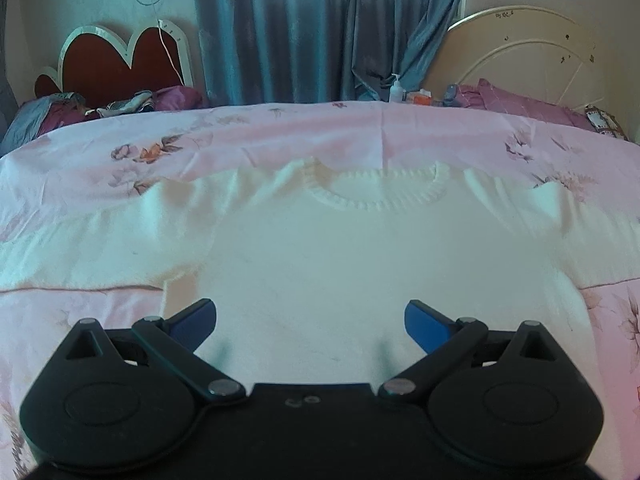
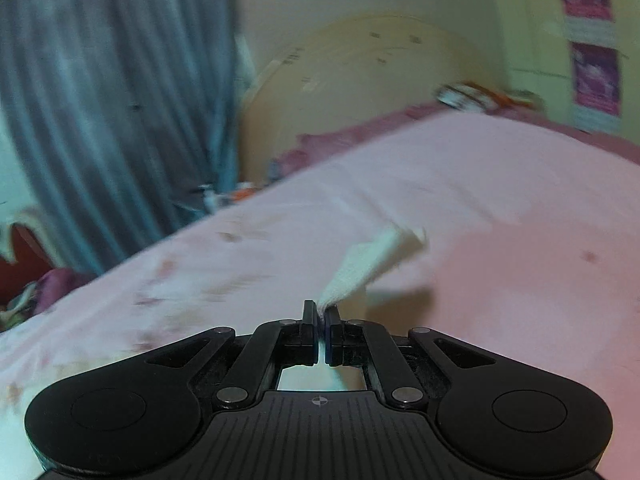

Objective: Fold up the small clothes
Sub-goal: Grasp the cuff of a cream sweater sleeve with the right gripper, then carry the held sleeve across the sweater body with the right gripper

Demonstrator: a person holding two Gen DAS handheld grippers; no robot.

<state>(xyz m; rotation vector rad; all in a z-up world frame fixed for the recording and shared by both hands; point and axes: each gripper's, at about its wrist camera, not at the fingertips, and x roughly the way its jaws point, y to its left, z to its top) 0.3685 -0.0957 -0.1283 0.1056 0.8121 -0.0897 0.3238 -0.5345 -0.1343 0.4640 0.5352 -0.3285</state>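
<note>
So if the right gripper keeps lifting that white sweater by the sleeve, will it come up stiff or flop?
Likely floppy: the sleeve drapes slack from the shut right gripper. The sweater looks soft-knitted and wrinkled, so it will probably sag and drag.

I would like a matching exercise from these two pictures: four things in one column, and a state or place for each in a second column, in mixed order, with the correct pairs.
Things
1. left gripper
2. right gripper
3. white sweater
4. white bottle

States or places
A. stands at the far edge of the bed, before the curtain
B. jaws wide open, nothing between them
C. lies spread flat on the pink sheet, collar away from the camera
D. shut on a strip of white cloth

Pairs: 1-B, 2-D, 3-C, 4-A
</note>
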